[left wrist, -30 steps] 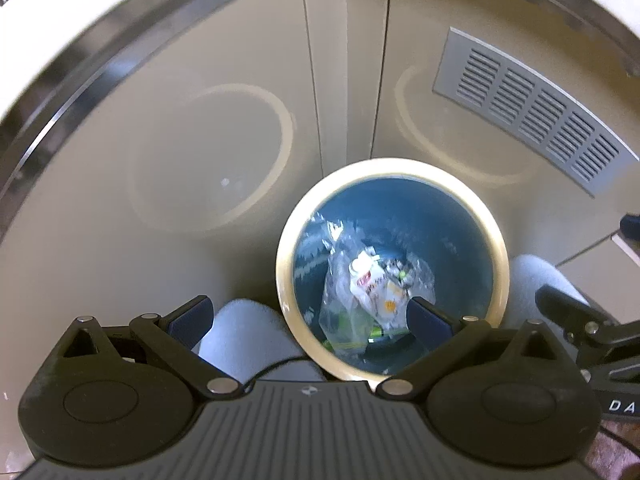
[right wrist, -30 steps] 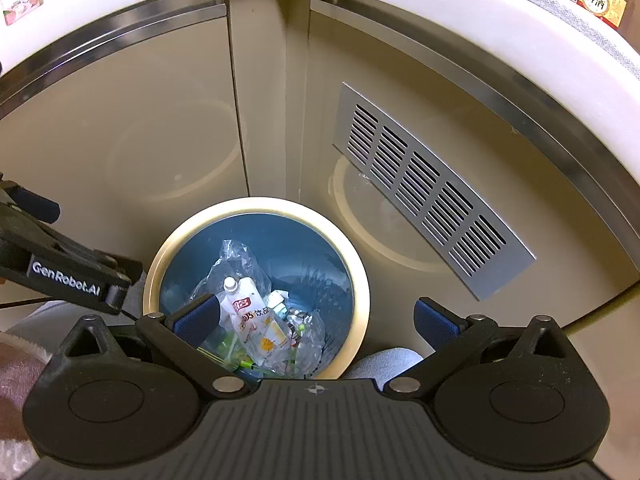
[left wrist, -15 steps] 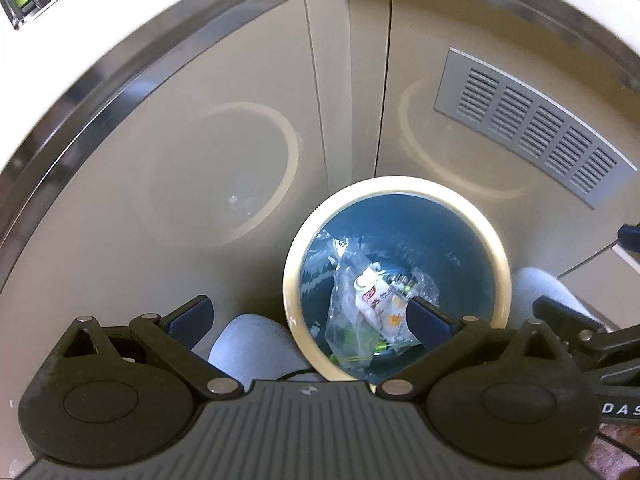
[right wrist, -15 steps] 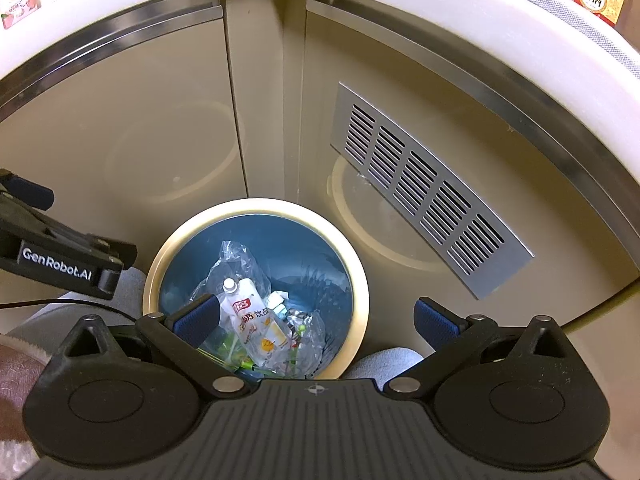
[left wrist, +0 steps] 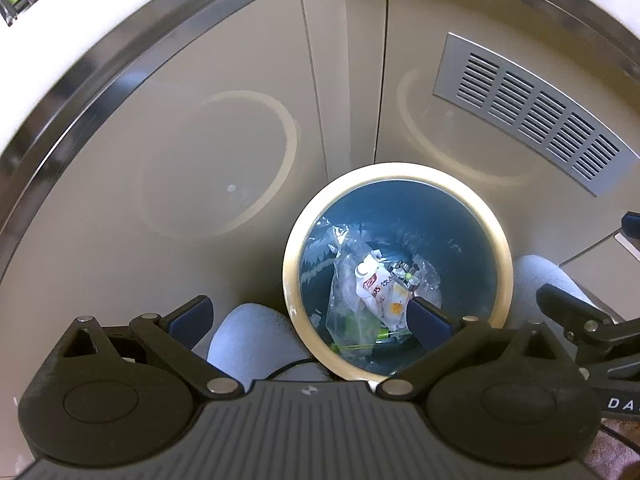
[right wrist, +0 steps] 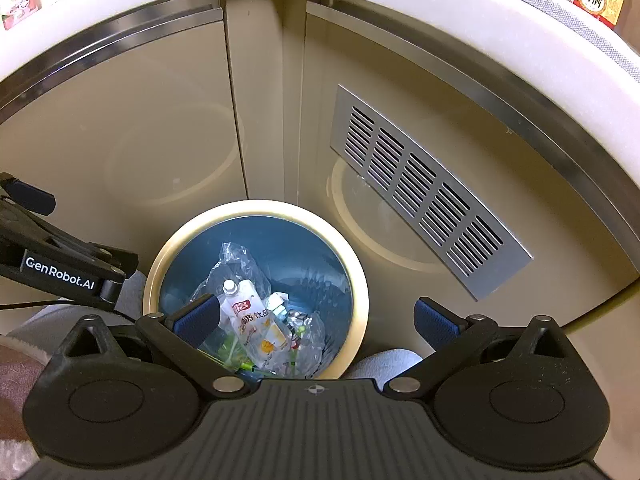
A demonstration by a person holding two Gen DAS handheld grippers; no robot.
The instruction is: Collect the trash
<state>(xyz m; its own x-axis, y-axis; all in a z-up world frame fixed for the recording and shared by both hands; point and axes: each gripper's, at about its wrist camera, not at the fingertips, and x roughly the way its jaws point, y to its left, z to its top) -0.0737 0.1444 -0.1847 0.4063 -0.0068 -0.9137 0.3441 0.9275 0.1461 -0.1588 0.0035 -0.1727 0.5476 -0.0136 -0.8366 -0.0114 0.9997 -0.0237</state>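
Note:
A round trash bin (left wrist: 505, 256) with a cream rim and blue inside stands on the floor in the cabinet corner; it also shows in the right wrist view (right wrist: 360, 280). Inside lie clear plastic wrap and a white drink pouch (left wrist: 378, 290), which also shows in the right wrist view (right wrist: 256, 322). My left gripper (left wrist: 308, 318) is open and empty above the bin's near left rim. My right gripper (right wrist: 316, 320) is open and empty above the bin's near right side.
Beige cabinet doors (right wrist: 120, 152) meet in a corner behind the bin, with a metal vent grille (right wrist: 420, 192) on the right door. A white countertop edge (right wrist: 440, 4) runs above, with bottles and cartons on it. The person's grey slippers (left wrist: 248, 344) stand beside the bin.
The left gripper has lifted and drawn back a little, so the bin sits lower and to the right in its view. The right gripper has hardly moved.

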